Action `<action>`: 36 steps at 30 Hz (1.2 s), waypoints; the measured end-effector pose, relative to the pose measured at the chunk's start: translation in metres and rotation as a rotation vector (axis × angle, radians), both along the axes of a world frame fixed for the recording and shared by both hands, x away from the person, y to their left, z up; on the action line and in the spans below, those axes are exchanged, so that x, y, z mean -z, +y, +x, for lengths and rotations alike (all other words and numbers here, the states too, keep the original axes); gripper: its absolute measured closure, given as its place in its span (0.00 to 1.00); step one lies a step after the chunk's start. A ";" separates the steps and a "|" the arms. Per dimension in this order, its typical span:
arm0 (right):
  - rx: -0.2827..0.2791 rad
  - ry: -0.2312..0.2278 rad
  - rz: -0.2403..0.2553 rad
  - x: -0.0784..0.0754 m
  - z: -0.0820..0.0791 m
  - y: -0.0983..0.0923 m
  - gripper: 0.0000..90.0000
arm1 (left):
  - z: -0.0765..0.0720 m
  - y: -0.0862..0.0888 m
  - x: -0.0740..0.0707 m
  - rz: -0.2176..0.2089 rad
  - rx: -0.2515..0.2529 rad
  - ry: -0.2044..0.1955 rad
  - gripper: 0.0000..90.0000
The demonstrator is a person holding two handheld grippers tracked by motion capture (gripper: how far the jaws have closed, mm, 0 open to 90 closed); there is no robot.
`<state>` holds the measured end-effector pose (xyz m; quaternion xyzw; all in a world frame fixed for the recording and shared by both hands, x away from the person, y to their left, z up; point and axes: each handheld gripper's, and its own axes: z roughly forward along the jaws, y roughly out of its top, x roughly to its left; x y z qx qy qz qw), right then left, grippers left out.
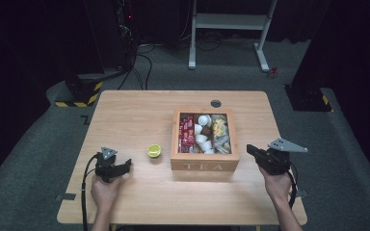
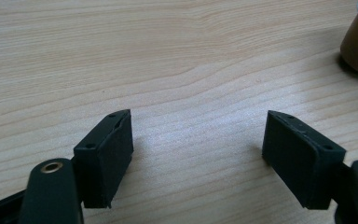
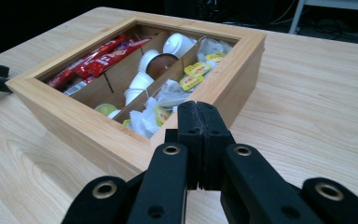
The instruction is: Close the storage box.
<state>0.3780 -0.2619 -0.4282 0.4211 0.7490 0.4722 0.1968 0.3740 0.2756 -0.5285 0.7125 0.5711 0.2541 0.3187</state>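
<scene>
The right gripper (image 3: 199,140), fingers (image 3: 189,135) pressing together, is hovering before a wooden box (image 3: 74,116) holding red sachets (image 3: 100,58) on the desk (image 3: 317,88).

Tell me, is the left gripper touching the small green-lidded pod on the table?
Apart. The high view shows bare table between the left gripper and the green-lidded pod; in the left gripper view the open jaws hold nothing.

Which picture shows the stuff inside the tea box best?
The right gripper view: the tea box is close there, so red packets, white cups and yellow sachets show clearly. The high view shows all three compartments from above, but small.
</scene>
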 end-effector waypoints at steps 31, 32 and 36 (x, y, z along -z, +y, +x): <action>0.106 0.028 0.014 0.017 0.001 -0.036 0.99 | 0.000 0.000 0.000 0.001 0.000 0.000 0.28; 0.110 0.031 0.014 0.019 0.001 -0.037 0.99 | 0.000 0.000 0.000 0.001 0.002 0.000 0.28; 0.119 0.036 0.009 0.023 0.003 -0.039 0.99 | 0.000 0.000 0.000 0.001 0.001 0.000 0.28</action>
